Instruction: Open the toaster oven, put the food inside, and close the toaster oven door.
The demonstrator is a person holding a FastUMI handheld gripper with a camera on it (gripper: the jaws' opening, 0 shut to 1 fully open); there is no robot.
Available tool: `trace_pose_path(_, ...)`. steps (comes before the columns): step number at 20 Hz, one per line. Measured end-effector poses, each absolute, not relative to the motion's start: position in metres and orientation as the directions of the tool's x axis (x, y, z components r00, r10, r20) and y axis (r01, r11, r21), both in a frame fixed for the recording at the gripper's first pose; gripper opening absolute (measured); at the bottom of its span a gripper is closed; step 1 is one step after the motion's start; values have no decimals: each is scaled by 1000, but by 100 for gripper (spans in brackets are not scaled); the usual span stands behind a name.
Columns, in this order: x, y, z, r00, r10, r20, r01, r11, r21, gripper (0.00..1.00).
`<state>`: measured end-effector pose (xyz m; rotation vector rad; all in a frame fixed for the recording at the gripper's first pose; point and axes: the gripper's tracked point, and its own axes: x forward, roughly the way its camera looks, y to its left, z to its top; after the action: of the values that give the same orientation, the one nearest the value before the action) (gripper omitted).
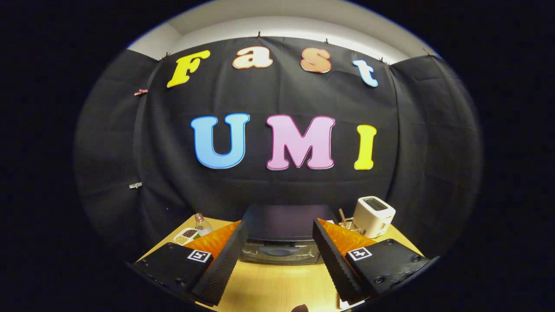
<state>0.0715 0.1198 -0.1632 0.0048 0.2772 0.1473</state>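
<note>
- Gripper view: the gripper (279,260) is spread wide with nothing between its fingers, held above the near part of the wooden table (277,288).
- The toaster oven (282,236) sits toward the table's far edge, just ahead of the fingers, door apparently closed.
- To open it well, I would lower toward the door's handle, centre it between the fingers, then close and pull down.
- The handle is hard to make out; the fingers cover both oven sides.
- The food is uncertain: a small tray (187,235) and bottle (202,224) sit at the far left corner, a white toaster (373,216) at the far right.
</note>
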Motion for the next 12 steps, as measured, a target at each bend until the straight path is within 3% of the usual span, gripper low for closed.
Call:
trace_pose_path(4,106,142,-229,904,160,-396,-138,987,84,98)
trace_pose_path(12,172,128,-336,830,63,-554,-45,998,47,99)
